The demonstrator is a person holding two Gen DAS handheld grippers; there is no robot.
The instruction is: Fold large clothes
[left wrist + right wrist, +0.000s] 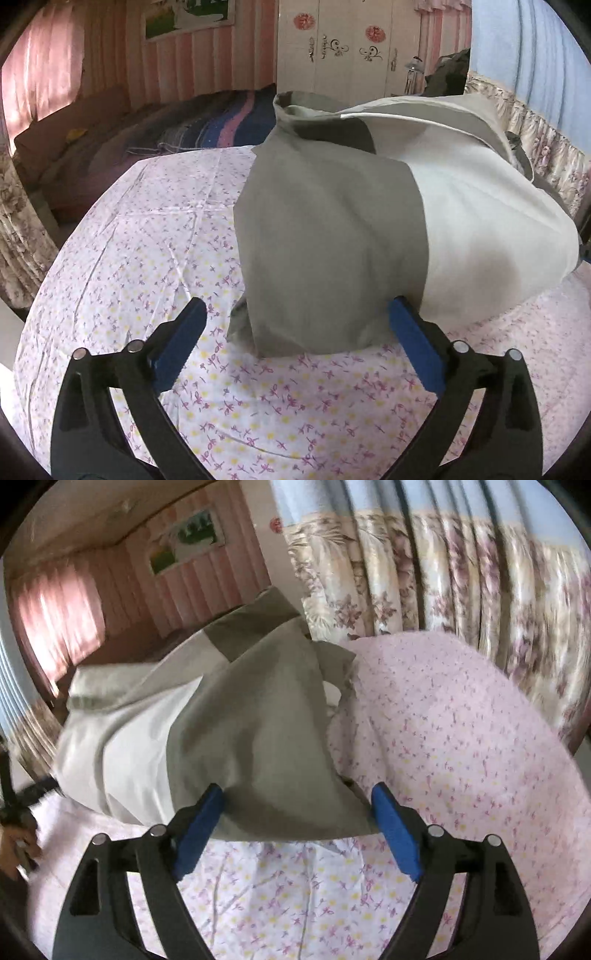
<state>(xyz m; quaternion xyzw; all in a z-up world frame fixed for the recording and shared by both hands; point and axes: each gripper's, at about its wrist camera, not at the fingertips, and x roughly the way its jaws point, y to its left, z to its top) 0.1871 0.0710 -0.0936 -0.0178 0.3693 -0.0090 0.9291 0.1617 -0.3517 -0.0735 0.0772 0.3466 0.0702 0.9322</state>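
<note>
The left gripper [297,325] stands with its blue pads wide apart; the near grey corner of the garment [332,236] lies between them, unpinched. The right gripper [297,805] is likewise spread, with the opposite grey corner between its pads and no pressure on the cloth. Neither gripper holds anything.

The garment, grey at both ends and white across the middle, lies in a folded, puffed bundle on the floral bedsheet [147,236], spanning the space between the two grippers. A patterned curtain [461,583] hangs behind the bed on the right side.

Handling judgement: the cloth appears light, thin and fully limp. It will drape, sag and trap air rather than hold a crease, and smooth layers may slide over one another. It is not fragile. Grasp points: take each near corner at the folded edge, pinching all layers together, so that the bundle lifts evenly.
</note>
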